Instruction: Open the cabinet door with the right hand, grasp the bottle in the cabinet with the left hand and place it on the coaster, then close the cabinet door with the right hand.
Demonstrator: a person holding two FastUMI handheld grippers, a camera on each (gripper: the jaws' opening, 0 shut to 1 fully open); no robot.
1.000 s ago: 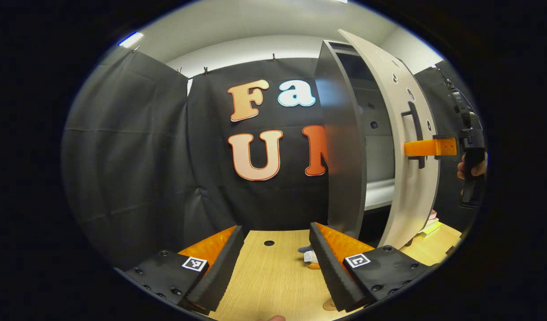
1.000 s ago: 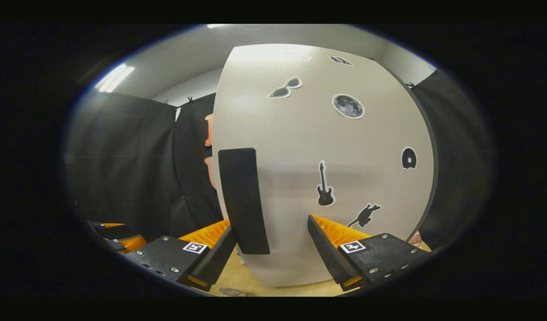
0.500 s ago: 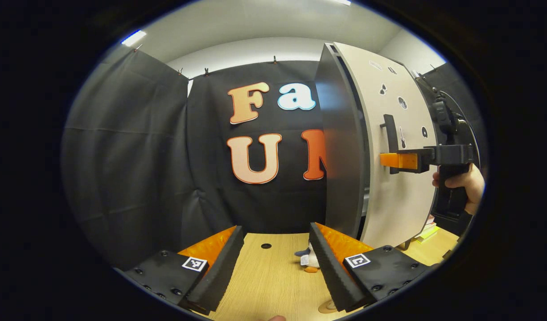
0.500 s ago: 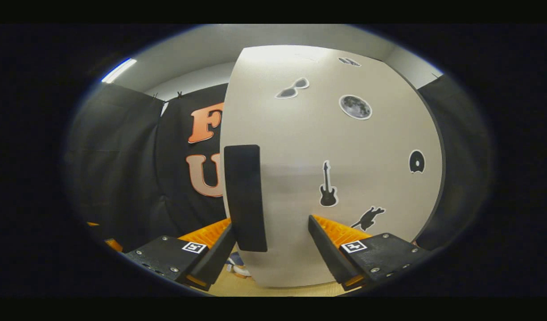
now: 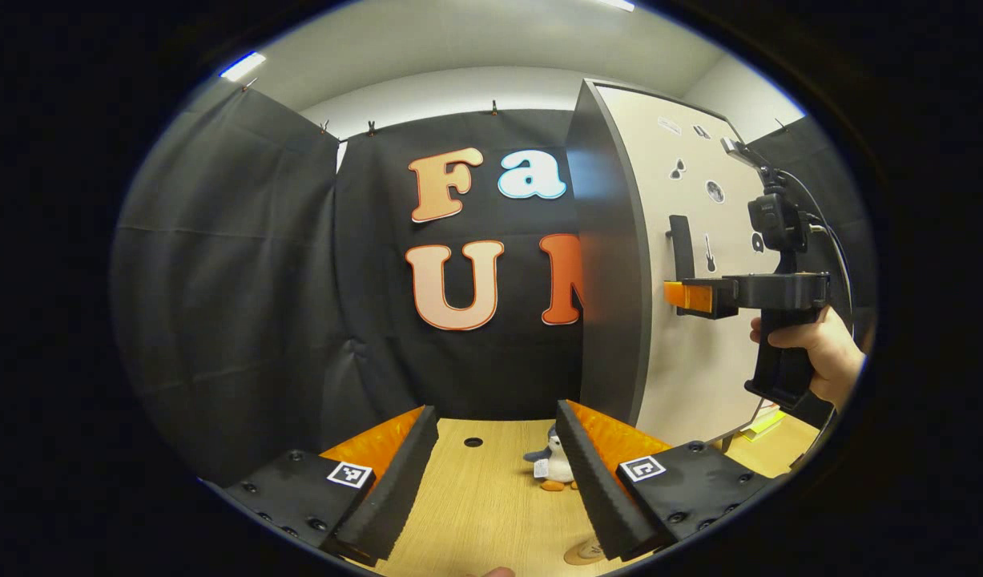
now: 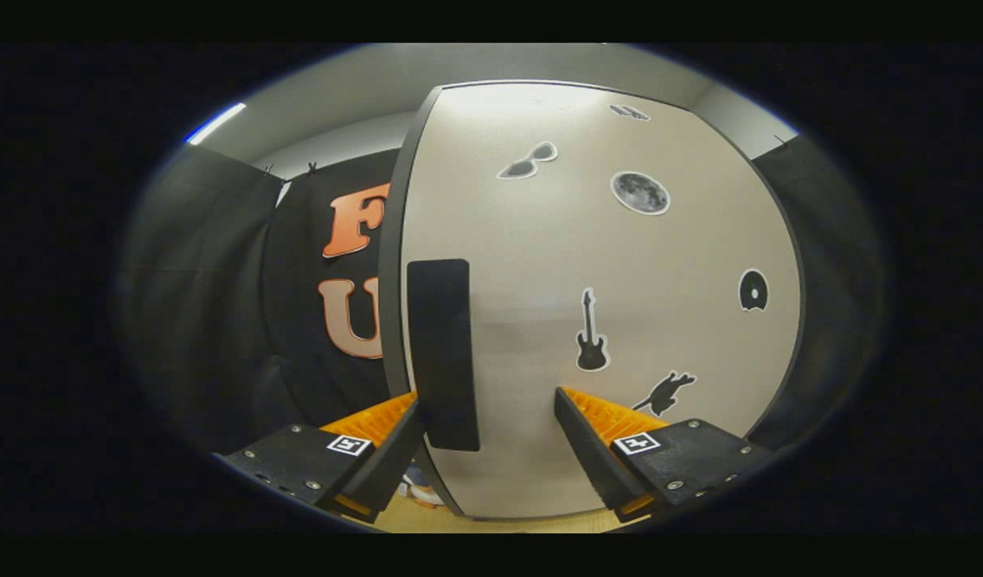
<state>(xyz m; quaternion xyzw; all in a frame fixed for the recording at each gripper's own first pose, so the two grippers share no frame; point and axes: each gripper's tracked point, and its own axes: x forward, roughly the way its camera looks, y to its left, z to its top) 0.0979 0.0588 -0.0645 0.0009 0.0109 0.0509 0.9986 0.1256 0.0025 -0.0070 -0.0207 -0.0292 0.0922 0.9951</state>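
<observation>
The tall cabinet (image 5: pixel 611 264) stands on the right with its beige door (image 5: pixel 699 361) lying flat against the dark body. A person's hand (image 5: pixel 819 361) holds my right gripper (image 5: pixel 674 294) with its tips at the black door handle (image 5: pixel 680 248). In the right gripper view, the handle (image 6: pixel 441 344) stands between the spread fingers of the right gripper (image 6: pixel 487 405), close to the left one, against the stickered door (image 6: pixel 603 264). My left gripper (image 5: pixel 495 410) hangs open over the wooden table (image 5: pixel 491 497), with nothing in it. A sliver of a round wooden disc (image 5: pixel 585 552), perhaps the coaster, peeks out below its right finger.
A small penguin toy (image 5: pixel 552 469) sits on the table just ahead of the left gripper's right finger. A cable hole (image 5: pixel 473 441) lies farther back. Stacked books or papers (image 5: pixel 759 423) show beside the cabinet's foot. Black cloth walls close the back and left.
The cabinet door has swung from ajar to shut, with the right gripper following at its handle. The shelves inside are now hidden. The left gripper has hardly moved.
</observation>
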